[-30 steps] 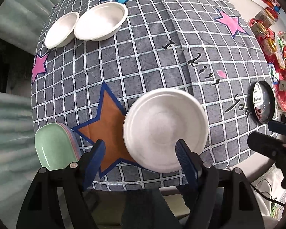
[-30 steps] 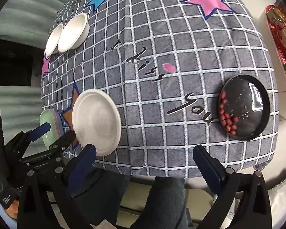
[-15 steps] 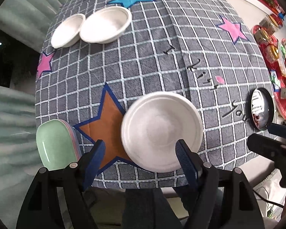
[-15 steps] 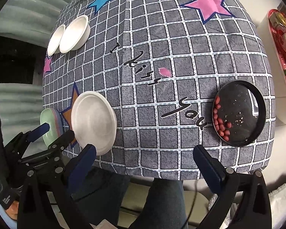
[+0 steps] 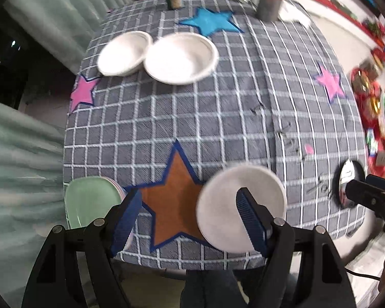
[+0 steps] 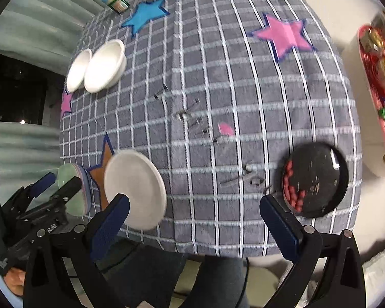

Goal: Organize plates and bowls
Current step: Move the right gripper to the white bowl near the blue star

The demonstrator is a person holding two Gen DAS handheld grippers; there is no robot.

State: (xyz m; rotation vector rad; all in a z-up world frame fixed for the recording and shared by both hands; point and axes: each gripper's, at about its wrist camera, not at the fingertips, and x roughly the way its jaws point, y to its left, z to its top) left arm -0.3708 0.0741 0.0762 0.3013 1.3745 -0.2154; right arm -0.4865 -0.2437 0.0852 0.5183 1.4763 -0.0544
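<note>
We hold both tools spread, empty: left tool (image 5: 188,217) above round white paper plate (image 5: 228,200); right tool (image 6: 192,222) beside black dish (image 6: 318,177).

two white bowls (image 5: 178,57), one white plate (image 5: 240,206), one black dish (image 6: 317,179) (red bits inside)

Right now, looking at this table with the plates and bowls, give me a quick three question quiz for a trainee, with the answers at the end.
1. True or false: the white plate lies at the table's near edge, beside the orange star.
2. What lies in the black dish? A) red pieces along one side B) a spoon C) nothing
3. Fill in: the two white bowls sit side by side at the far ___ of the table.

Key
1. True.
2. A.
3. Left. Neither the left gripper nor the right gripper holds anything; both are open.
</note>
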